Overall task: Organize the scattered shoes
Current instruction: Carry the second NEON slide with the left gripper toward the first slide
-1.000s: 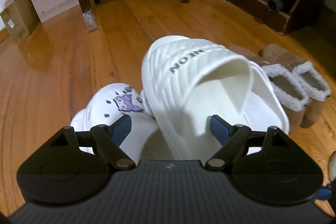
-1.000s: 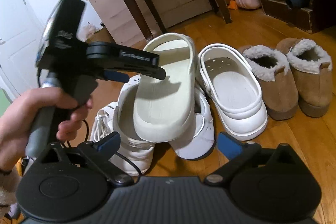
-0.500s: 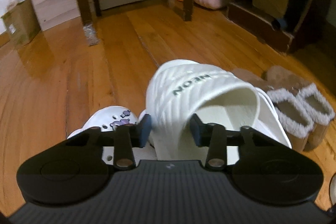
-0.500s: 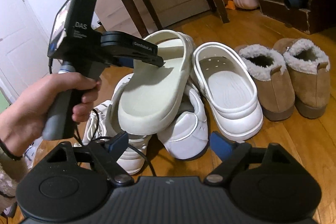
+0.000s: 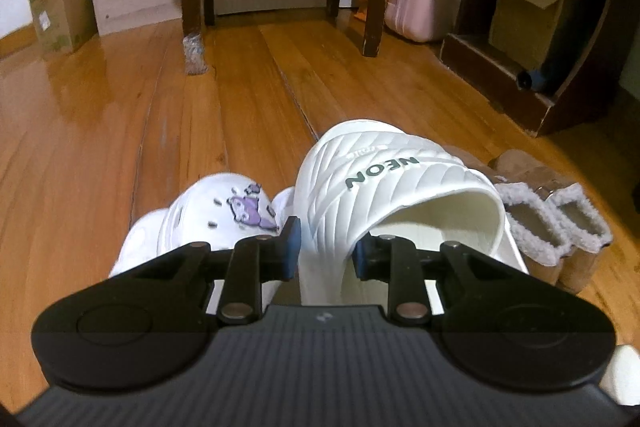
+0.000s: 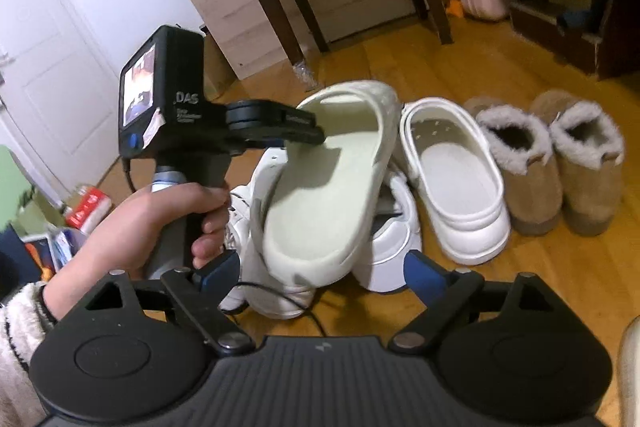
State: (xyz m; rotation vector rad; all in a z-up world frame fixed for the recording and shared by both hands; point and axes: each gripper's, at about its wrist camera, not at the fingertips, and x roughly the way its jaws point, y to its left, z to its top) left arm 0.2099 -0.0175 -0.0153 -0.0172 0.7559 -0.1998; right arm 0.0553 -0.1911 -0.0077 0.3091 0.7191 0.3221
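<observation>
One white slide (image 5: 384,195) — pinched in left tongs (image 5: 325,254), closing.

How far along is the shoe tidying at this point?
Looks done: the tan fleece-lined boots stand paired, a white clog beside them. In hand: the left gripper is closing on the white NEON slide, lifted off the heap. Left: the white sneakers and charm clog remain jumbled. The right gripper is opening, empty.

Left gripper (image 5: 326,253) fingers closing, angled downward; right gripper (image 6: 322,269) fingers opening, spread wide, empty.
</observation>
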